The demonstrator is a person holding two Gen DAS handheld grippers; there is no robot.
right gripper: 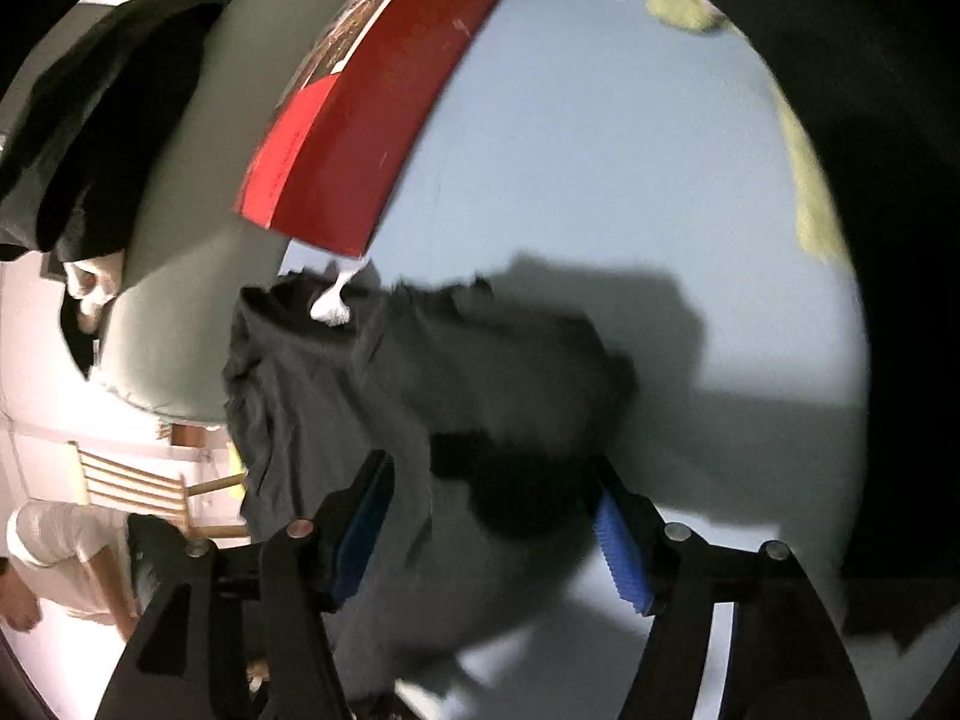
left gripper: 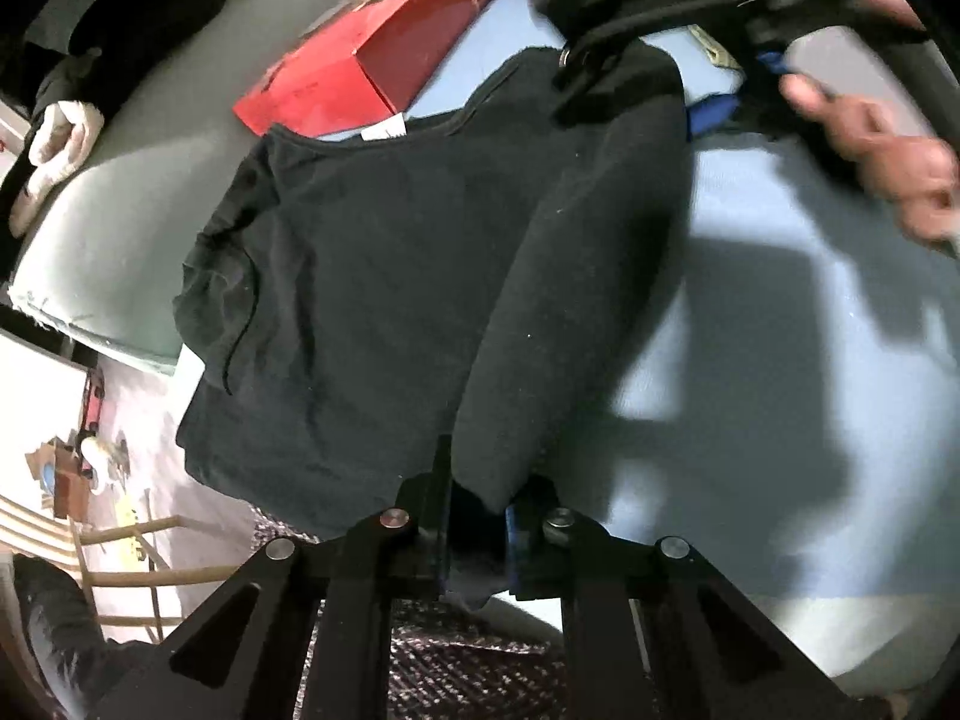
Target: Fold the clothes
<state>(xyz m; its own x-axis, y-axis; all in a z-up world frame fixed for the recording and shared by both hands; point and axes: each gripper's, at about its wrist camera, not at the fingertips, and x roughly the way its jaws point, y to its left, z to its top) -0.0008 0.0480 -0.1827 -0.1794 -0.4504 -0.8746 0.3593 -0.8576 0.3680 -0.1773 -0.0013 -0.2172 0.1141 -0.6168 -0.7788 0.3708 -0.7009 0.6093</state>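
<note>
The left gripper (left gripper: 480,516) was clamped on the black shirt's (left gripper: 372,276) folded edge, while the right gripper (right gripper: 492,516) stood open above the fabric, gripping nothing.

Left gripper (left gripper: 480,510) jaws pinched together, right gripper (right gripper: 498,516) jaws apart (blurred)

Both fisheye views bowed hard toward black vignetted corners, dim overall, while hard light cast sharp dark shadows across the pale blue bedsheet (left gripper: 780,312) right of the black cotton T-shirt (left gripper: 384,276), which smeared with motion blur in the right wrist view.
</note>
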